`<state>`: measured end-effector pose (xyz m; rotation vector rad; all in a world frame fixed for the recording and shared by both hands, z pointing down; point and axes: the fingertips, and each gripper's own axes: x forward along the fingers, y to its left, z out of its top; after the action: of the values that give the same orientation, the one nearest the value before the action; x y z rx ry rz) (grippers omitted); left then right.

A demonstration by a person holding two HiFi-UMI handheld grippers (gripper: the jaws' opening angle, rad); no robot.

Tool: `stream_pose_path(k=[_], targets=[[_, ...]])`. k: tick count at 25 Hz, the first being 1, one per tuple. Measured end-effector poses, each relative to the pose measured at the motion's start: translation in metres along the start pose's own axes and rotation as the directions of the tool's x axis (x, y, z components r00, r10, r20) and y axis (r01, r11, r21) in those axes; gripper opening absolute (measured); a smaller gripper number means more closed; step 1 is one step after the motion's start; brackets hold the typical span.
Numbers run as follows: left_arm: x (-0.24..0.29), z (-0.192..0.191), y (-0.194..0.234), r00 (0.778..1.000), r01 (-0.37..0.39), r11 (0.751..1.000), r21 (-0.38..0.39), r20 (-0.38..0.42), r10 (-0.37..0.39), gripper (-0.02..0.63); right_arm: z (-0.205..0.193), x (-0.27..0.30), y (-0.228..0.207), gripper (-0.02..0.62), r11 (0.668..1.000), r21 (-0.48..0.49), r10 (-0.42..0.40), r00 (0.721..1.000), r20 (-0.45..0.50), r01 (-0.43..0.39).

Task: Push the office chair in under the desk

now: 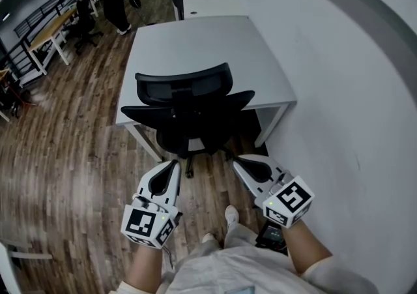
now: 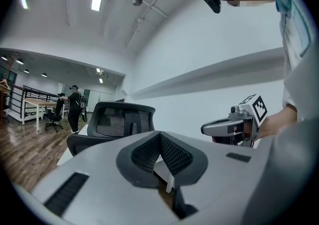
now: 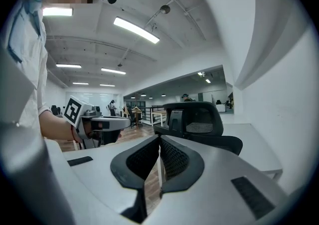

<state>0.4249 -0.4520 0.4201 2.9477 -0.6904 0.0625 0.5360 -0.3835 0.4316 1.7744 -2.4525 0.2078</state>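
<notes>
Though the black mesh-backed office chair (image 1: 187, 109) sits at the white rectangular desk's (image 1: 195, 45) front edge, left gripper (image 1: 174, 165) and right gripper (image 1: 237, 161), jaws together and empty, hang short of it, which fits either nearing it to push or drawing off afterwards.

From the head we look steeply down onto the left gripper (image 1: 176, 163) and right gripper (image 1: 236, 160), the office chair (image 1: 186, 107) just ahead of their tips. Each gripper camera rides close behind its own jaws, facing forward and slightly upward; both share the chair's backrest, each catching the other claw.
</notes>
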Motion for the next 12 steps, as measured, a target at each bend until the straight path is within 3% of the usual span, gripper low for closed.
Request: stream_pose_path(k=[12], targets=[[-0.052, -0.019, -0.036, 0.999, 0.045, 0.999, -0.026, -0.015, -0.046, 0.002, -0.017, -0.041, 0.053, 0.034, 0.998, 0.055, 0.021, 1.0, 0.01, -0.021]])
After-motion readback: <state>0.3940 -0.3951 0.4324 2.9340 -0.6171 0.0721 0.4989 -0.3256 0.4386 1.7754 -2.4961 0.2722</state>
